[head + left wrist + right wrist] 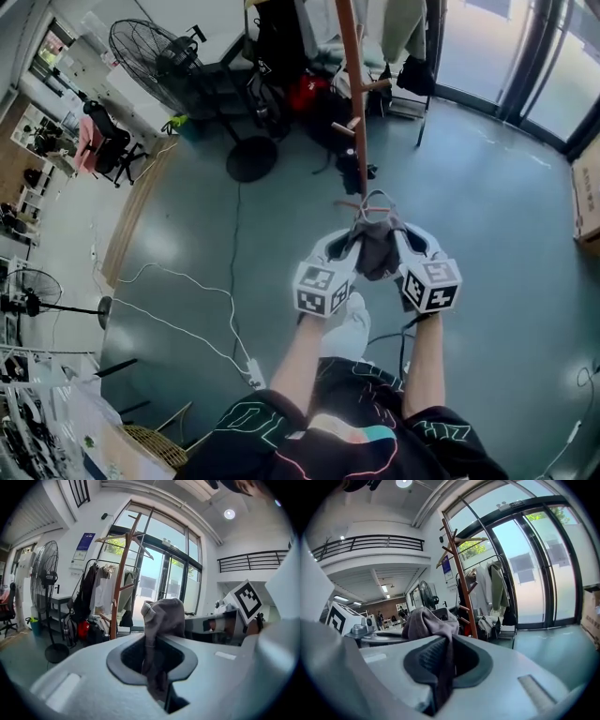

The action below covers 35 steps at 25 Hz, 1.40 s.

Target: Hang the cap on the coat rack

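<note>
Cap (377,246): grey cloth, bunched up, held in the air between the two grippers, in front of the person and not on the rack.
Left gripper (349,246): jaws clamped on the cap's left side, cloth pinched in the gap.
Right gripper (405,242): jaws clamped on the cap's right side.
Coat rack (354,94): brown wooden pole with pegs, upright beyond the cap.
Cardboard box (586,197): at the head view's right edge, well apart from the cap; contents cannot be told.
</note>
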Each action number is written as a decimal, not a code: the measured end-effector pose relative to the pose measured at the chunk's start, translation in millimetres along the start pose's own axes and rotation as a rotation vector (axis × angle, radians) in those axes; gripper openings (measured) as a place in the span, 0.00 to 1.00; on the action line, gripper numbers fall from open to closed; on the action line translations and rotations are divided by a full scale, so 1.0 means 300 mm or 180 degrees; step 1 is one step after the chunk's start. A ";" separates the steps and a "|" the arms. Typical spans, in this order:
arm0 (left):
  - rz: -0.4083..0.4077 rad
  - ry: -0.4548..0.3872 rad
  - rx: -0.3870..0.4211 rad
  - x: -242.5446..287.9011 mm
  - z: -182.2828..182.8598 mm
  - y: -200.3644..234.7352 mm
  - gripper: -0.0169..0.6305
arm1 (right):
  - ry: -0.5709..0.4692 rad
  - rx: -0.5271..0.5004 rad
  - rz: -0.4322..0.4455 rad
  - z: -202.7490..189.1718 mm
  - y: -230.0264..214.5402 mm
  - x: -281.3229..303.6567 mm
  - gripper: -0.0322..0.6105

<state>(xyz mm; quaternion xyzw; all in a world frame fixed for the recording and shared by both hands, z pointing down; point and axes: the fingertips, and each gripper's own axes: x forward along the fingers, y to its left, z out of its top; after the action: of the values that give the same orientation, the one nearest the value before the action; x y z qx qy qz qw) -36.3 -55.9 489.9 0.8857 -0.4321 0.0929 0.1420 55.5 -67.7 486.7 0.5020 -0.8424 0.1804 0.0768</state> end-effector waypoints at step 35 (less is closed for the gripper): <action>0.0396 -0.0109 -0.0476 0.523 0.131 0.456 0.11 | 0.0404 -0.0259 0.0303 0.215 -0.251 0.617 0.09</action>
<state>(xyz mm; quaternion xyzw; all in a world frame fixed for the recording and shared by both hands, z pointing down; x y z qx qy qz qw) -47.4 -265.1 521.3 0.8456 -0.4943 0.0539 0.1944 35.0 -276.3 501.7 0.4453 -0.8654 0.1809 0.1417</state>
